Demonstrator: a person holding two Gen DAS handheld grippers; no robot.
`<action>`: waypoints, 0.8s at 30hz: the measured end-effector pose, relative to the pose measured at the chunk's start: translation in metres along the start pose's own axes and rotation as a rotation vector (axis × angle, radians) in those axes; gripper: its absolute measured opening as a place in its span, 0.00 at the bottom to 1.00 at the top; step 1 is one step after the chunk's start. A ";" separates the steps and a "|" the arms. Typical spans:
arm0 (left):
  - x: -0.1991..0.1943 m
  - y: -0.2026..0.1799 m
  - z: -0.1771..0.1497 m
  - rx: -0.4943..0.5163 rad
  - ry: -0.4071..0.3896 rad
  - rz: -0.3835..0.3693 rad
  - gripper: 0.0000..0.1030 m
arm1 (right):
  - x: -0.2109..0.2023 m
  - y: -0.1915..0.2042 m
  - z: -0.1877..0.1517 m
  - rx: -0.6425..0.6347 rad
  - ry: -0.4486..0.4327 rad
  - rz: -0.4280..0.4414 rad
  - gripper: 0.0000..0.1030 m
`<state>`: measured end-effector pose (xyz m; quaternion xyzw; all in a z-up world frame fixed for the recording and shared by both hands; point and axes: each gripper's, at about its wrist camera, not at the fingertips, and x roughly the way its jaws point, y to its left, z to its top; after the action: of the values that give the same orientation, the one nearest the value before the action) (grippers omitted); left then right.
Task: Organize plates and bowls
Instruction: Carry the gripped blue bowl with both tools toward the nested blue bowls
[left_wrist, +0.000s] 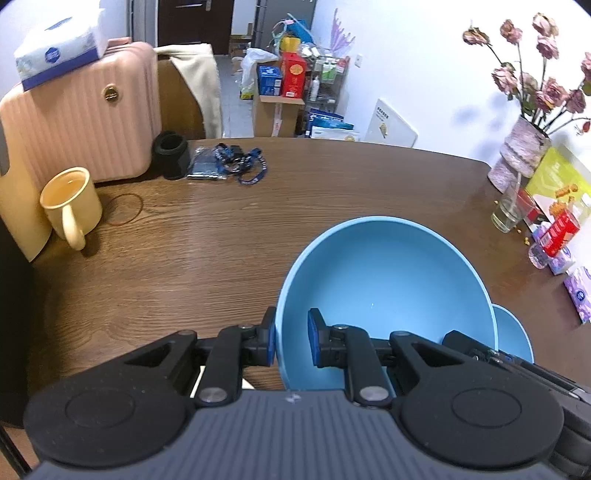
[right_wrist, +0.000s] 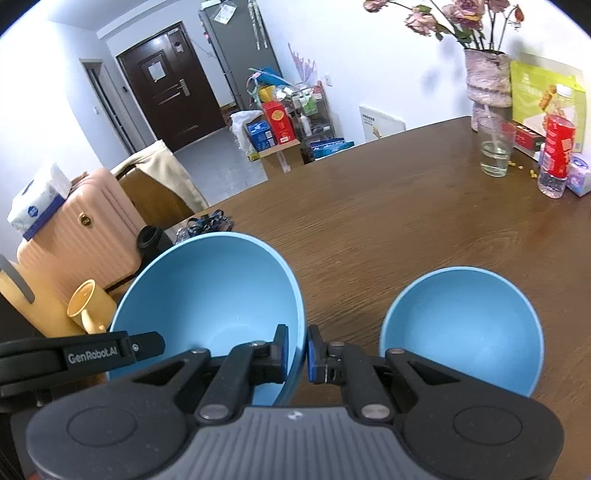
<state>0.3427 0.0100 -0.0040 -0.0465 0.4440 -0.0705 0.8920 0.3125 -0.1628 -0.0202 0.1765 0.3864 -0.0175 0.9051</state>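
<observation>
Rim of large blue bowl (right_wrist: 207, 291) — clamped between both grippers' fingers (right_wrist: 281, 349).

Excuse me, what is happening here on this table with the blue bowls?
A person holds two grippers, and both are clamped on the rim of the big bowl: the left gripper on one side, the right gripper on the other. The small bowl sits apart, beside it on the table. No gripper touches it.
</observation>
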 end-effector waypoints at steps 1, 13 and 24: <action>0.000 -0.003 -0.001 0.007 0.000 -0.003 0.17 | -0.002 -0.003 0.000 0.005 -0.003 -0.002 0.10; 0.001 -0.041 -0.003 0.068 0.005 -0.034 0.17 | -0.015 -0.037 0.001 0.053 -0.026 -0.041 0.10; 0.006 -0.070 -0.001 0.095 0.007 -0.070 0.17 | -0.023 -0.063 0.007 0.079 -0.044 -0.074 0.10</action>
<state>0.3396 -0.0596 0.0009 -0.0192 0.4415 -0.1230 0.8886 0.2904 -0.2267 -0.0189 0.1971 0.3719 -0.0698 0.9044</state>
